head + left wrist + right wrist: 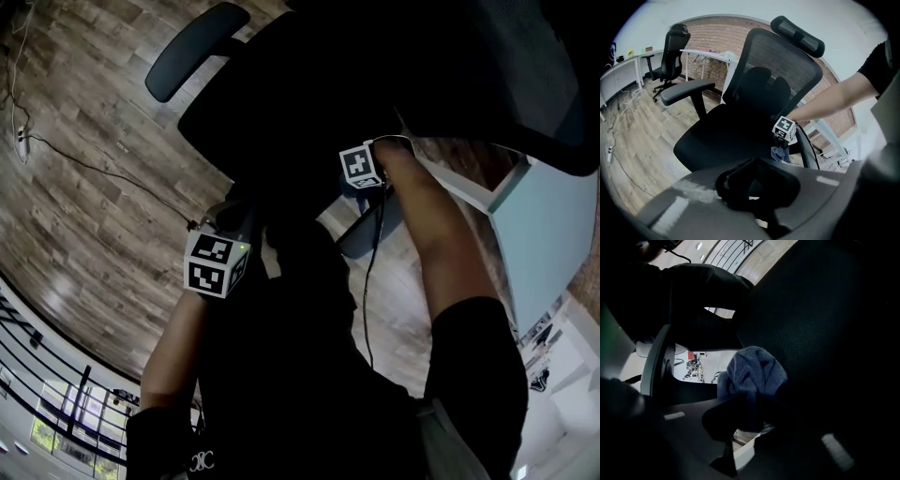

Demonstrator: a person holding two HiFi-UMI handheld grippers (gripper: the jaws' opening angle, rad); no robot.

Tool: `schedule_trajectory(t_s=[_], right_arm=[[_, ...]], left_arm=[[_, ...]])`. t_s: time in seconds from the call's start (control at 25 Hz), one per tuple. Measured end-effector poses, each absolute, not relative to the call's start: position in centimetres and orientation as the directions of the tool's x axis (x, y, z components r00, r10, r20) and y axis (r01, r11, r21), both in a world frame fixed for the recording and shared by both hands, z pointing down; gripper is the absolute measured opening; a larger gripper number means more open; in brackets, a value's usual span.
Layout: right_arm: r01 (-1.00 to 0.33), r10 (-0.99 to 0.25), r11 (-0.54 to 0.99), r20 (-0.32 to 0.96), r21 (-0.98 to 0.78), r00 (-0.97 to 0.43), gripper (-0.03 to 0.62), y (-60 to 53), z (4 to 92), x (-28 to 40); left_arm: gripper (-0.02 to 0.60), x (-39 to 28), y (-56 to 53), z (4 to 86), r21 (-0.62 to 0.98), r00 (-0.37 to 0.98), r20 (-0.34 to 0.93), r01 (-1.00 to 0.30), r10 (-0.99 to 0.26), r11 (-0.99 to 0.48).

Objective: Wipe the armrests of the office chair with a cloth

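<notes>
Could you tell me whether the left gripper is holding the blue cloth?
No, the blue cloth is clamped in the right gripper.

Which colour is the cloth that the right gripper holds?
Greyish blue. The cloth shows best in the right gripper view.

Cloth (752, 371): blue, sitting bunched at frame centre.
Armrest (195, 47): black, padded, lying slantwise at upper left.

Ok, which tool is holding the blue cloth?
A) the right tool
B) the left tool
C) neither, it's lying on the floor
A: the right gripper view shows the right tool shut on the bunched blue cloth.
</notes>
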State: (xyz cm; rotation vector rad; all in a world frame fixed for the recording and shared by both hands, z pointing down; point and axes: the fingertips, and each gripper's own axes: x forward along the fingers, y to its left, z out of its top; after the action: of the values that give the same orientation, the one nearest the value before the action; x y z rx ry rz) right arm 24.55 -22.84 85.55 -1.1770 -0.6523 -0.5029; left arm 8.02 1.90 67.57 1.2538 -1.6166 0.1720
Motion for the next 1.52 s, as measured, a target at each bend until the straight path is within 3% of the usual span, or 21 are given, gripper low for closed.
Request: schedule_trajectory(t_s=[0.36, 0.76, 0.92, 1.08, 1.16, 1.52], right_arm=[[0.652, -0.052, 0.298, 0.671, -0.697, 0.740, 0.063, -23.0, 87.1, 24.6], [0.596, -0.014, 0.328, 0.627, -0.733, 0.779, 0.063, -21.3, 79.6, 24.3], [0.712, 0.085, 0.375, 0.787, -0.593, 0.611, 0.063, -20.1, 76.7, 21.5], [0.803, 0.216, 0.454, 0.922, -0.385, 0.320, 0.063, -18.4, 73.7, 19.1], [0.815, 0.215, 0.502, 0.955, -0.289, 0.206, 0.063, -18.4, 72.0, 19.3], [0.633, 0.120, 0.773, 0.989, -0.039, -0.086, 0.063, -20.7, 64.5, 24.1]], left_arm=[[0.005, 8.0, 3.4, 69.4, 0.444, 0.067, 0.779, -0.760, -0.623, 0.475], [0.005, 7.4, 1.8, 66.0, 0.470, 0.081, 0.743, -0.771, -0.665, 0.431], [0.005, 7.0, 0.5, 64.5, 0.466, 0.092, 0.729, -0.792, -0.678, 0.394], [0.005, 7.0, -1.2, 62.6, 0.457, 0.120, 0.713, -0.827, -0.691, 0.327], [0.005, 7.2, -2.2, 61.7, 0.451, 0.139, 0.702, -0.846, -0.699, 0.284], [0.005, 9.2, -6.7, 58.9, 0.441, 0.258, 0.666, -0.893, -0.700, 0.091]])
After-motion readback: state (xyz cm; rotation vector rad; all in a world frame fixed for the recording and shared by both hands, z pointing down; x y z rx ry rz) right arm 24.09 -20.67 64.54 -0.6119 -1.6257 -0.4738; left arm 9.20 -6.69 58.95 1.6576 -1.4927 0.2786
